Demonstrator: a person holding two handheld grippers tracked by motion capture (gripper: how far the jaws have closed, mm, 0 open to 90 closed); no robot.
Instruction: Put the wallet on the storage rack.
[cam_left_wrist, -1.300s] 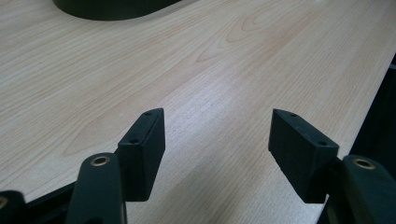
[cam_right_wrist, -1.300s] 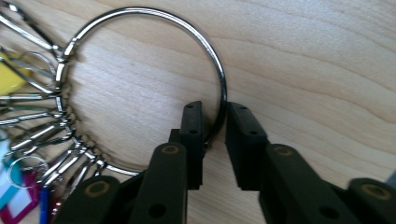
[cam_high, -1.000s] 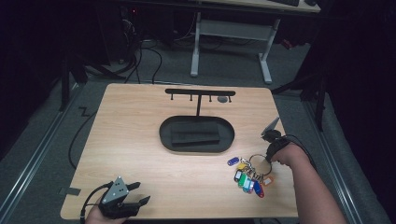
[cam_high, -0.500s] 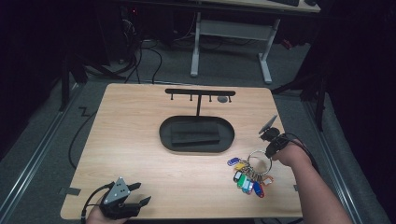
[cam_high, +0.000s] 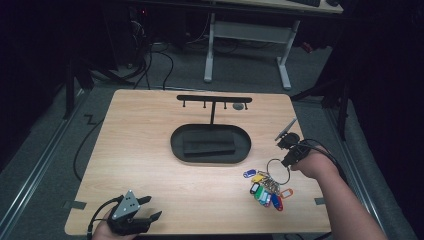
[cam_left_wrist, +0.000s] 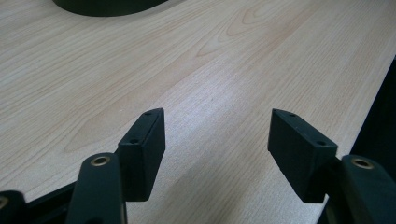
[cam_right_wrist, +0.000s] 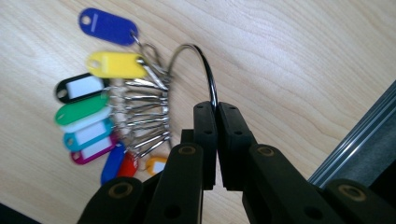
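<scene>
A large metal key ring (cam_high: 278, 167) (cam_right_wrist: 198, 60) carries several coloured key tags (cam_high: 265, 190) (cam_right_wrist: 98, 112) at the table's right front. My right gripper (cam_high: 286, 161) (cam_right_wrist: 216, 107) is shut on the ring's wire, and the tags trail on the wood below it. A black oval tray (cam_high: 210, 143) with a dark block in it lies mid-table. Behind it stands a black T-shaped hook rack (cam_high: 214, 100). My left gripper (cam_high: 145, 212) (cam_left_wrist: 215, 140) rests open at the front left corner, with nothing between its jaws.
The wooden table (cam_high: 150, 150) ends close to the right of the ring, with a metal rail (cam_right_wrist: 355, 135) beyond the edge. A white desk frame (cam_high: 245, 45) and cables stand on the floor behind. The tray's rim (cam_left_wrist: 107, 7) shows ahead of the left gripper.
My right gripper has lifted and drawn the key ring slightly toward the table's far right, and the tags have dragged along. The left gripper has stayed put.
</scene>
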